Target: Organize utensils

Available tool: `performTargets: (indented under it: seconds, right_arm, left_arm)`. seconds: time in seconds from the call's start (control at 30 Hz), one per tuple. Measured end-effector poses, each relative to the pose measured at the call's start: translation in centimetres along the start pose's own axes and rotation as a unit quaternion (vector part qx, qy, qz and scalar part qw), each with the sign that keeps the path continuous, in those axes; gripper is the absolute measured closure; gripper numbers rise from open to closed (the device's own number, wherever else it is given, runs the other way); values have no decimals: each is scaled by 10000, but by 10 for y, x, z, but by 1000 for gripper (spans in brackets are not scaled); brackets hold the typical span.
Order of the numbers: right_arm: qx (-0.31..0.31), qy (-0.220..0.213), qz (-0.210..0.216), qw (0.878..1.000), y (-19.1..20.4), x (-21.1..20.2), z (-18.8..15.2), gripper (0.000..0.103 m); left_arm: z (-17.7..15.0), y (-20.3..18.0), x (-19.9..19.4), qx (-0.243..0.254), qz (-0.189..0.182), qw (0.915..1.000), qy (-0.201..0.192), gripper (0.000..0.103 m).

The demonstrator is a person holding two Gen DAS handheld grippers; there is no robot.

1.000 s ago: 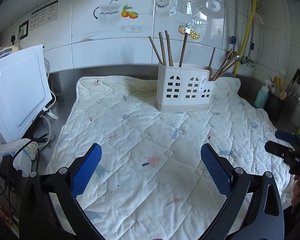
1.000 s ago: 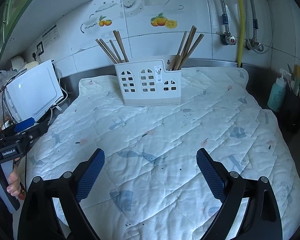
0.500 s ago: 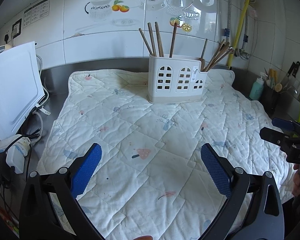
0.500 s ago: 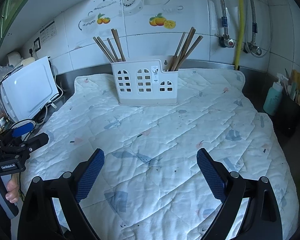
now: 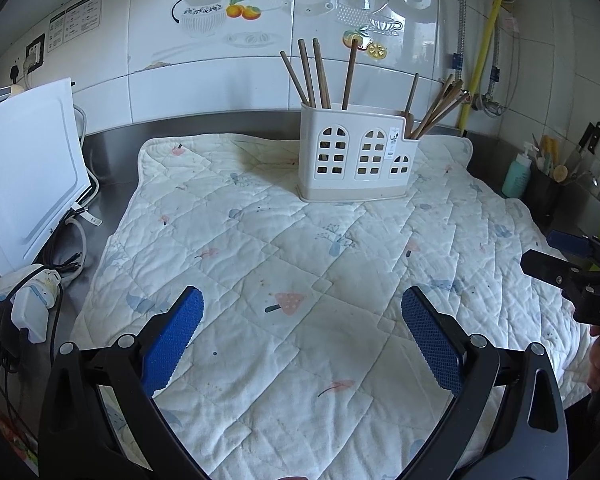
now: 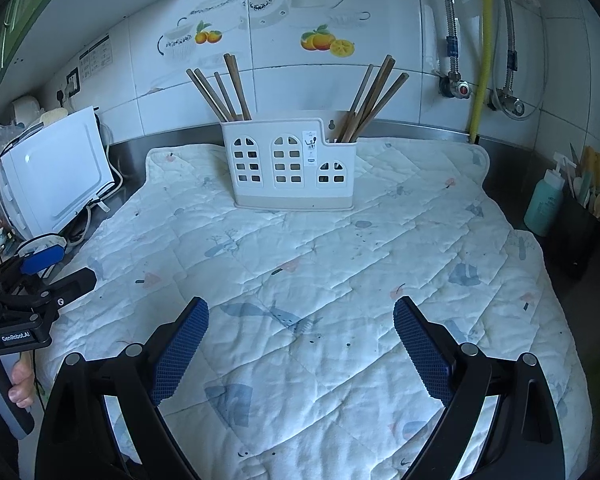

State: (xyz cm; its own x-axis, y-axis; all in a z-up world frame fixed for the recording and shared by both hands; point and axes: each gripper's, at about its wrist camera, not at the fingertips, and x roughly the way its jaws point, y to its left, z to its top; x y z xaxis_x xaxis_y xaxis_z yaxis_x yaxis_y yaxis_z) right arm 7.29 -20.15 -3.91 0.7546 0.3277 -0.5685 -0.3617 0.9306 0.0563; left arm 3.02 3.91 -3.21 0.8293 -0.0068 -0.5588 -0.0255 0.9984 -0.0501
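Upper centre of both views: white utensil holder [image 5: 356,160] [image 6: 290,166] upright on quilted mat [image 5: 284,264] [image 6: 320,264], near back edge, just before steel backsplash. Tall left compartment: wooden chopsticks [image 5: 314,74] [image 6: 224,90] fanned upward. Low right compartment: second wooden bundle [image 5: 440,106] [image 6: 374,96] leaning right.

Bottom of left view: left gripper [image 5: 302,308] released, blue pads spread wide, nothing between, over mat's near half, well apart from holder. Bottom of right view: right gripper [image 6: 301,314] likewise spread, empty.

Left edge: white appliance [image 5: 24,168] [image 6: 56,172] on steel counter, cables and plug beside. Right edge: teal bottle [image 5: 518,174] [image 6: 544,200] next to dark tool pot [image 5: 546,196] [image 6: 576,236].
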Motion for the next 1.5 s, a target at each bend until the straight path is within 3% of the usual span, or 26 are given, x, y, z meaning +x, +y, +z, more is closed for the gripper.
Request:
performTargets:
  seconds: [1.5]
  right_arm:
    - [-21,9,-1,10000,4,1,1,12]
  left_arm:
    - [-2,-2,-2,8,10,10000,1,5]
